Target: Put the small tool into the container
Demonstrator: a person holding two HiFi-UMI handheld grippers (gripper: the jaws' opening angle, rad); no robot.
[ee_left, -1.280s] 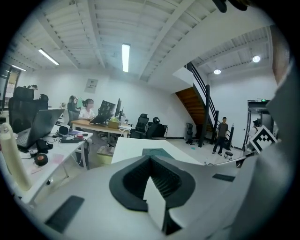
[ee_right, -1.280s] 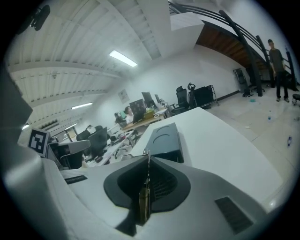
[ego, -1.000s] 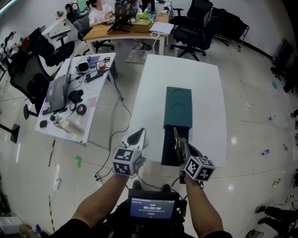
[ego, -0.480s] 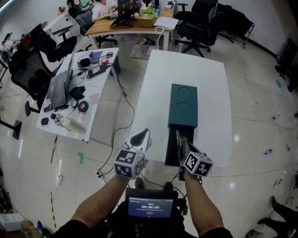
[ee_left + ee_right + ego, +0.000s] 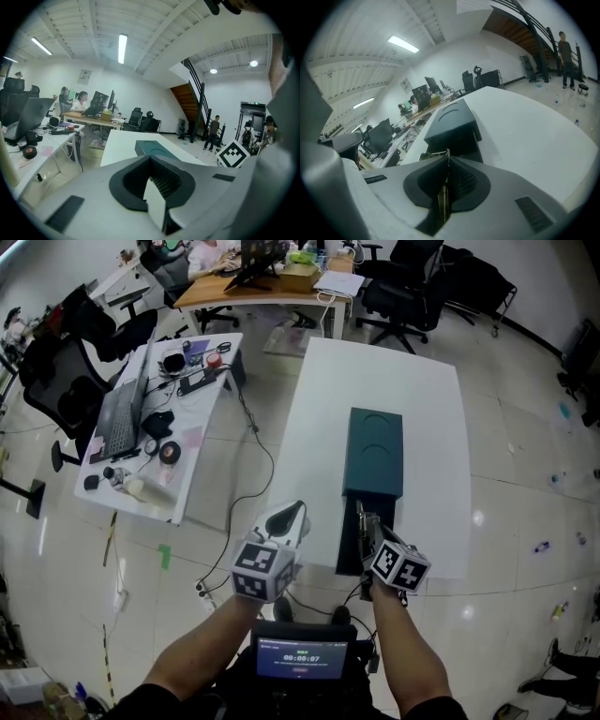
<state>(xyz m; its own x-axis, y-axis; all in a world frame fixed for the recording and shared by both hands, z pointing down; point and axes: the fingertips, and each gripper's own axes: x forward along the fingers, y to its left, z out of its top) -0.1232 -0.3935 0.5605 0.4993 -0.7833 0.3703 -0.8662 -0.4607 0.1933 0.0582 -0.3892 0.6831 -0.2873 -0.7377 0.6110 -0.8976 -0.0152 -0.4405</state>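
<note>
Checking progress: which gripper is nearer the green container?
Right. The right gripper, gripping the small tool, is above the open end of the container; the left gripper is off to its left.

I see a glossy pale floor (image 5: 525, 456), a white table (image 5: 427, 418) centre, a cluttered desk (image 5: 187, 465) left, black office chairs (image 5: 398, 292) far, and ceiling strip lights (image 5: 122, 48) overhead.

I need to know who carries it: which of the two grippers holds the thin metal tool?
The right gripper: its jaws are shut on the thin metal tool at the open near end of the long dark green container. The left gripper holds nothing.
</note>
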